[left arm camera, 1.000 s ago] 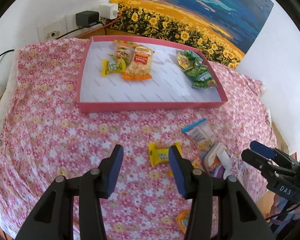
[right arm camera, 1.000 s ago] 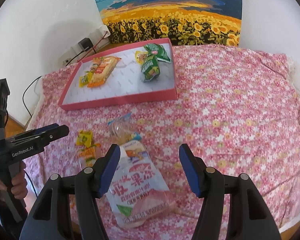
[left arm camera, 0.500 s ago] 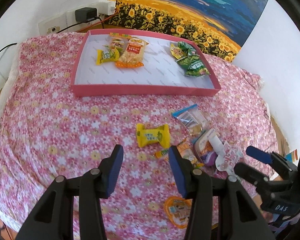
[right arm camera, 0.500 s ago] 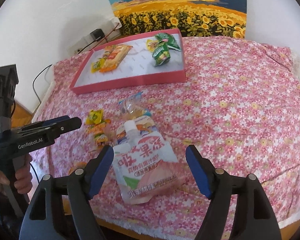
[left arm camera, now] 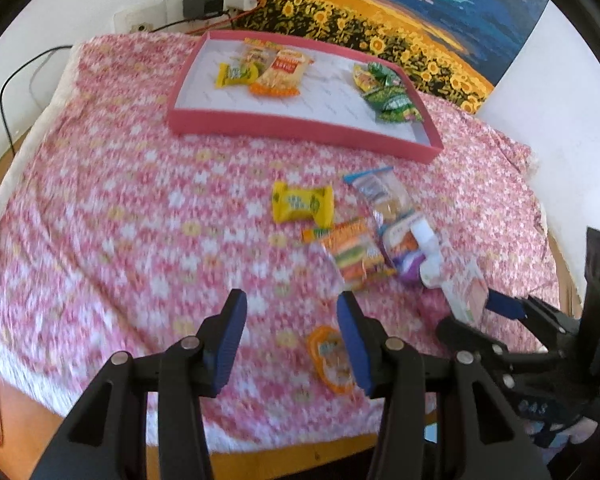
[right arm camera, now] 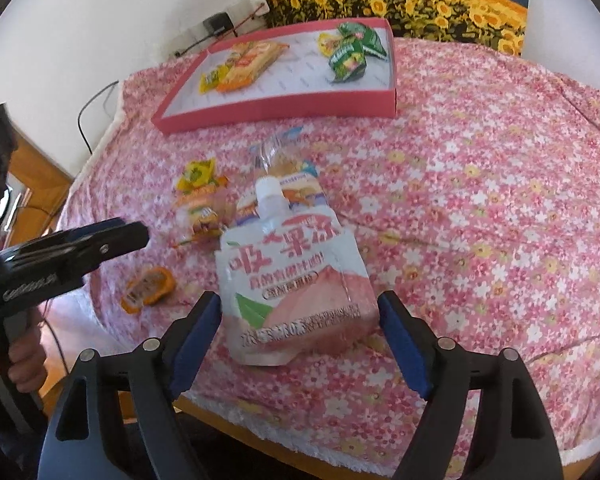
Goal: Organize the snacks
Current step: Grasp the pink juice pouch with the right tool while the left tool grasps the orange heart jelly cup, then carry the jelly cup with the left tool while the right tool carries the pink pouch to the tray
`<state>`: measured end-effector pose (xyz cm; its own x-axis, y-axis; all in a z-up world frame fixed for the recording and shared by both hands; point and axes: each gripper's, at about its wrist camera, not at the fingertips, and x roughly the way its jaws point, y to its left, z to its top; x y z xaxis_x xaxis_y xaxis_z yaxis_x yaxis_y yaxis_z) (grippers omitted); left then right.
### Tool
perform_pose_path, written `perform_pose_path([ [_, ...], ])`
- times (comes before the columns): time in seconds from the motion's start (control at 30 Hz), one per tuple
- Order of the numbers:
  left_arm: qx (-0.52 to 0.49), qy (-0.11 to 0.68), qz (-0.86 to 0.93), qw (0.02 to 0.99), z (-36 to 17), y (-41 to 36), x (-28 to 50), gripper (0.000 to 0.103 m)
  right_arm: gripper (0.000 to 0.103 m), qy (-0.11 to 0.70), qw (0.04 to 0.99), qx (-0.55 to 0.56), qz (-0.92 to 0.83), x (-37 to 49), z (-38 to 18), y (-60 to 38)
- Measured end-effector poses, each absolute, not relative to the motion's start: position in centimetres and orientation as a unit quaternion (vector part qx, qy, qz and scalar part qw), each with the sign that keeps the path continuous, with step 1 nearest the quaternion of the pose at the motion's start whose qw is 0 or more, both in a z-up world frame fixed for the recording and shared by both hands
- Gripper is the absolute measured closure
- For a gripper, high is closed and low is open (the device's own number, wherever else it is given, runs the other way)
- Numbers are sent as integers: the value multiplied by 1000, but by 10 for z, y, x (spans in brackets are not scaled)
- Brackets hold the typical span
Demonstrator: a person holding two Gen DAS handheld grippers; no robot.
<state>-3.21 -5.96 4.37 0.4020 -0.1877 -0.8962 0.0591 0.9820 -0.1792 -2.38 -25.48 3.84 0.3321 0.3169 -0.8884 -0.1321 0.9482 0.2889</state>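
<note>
Pink jelly pouch (right arm camera: 296, 276) centre frame, between right gripper (right arm camera: 300, 336) jaws, opening, no contact. Left gripper (left arm camera: 290, 342) part-open, empty. Next: lower, clamp, carry to tray (right arm camera: 276, 110).

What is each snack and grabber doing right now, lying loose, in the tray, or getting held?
Jelly pouch: flat on cloth, not held.
Yellow candy: loose on cloth.
Orange cup: loose near the edge.
Tray: holds several snacks.
Right gripper: opening around the pouch.
Left gripper: open, empty.
</note>
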Motion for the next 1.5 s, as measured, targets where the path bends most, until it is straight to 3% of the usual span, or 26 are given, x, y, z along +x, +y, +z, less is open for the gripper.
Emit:
perform_pose_path([
  [0.13,-64,546,-70,832,41,-61,-45,54,26,572,804,92,138,-24,29,-256],
  [0.67,-48,553,-92,827,31,-87,-56,54,26,570,805,79,143,-28,22,-252],
  [1.0,-27,553,-84,829,22,-93,-51,64,26,565,806,88,154,-31,23,-256],
  [1.5,-15,535,-101,838,26,-96,-56,66,28,554,815,78,150,-35,25,-251],
])
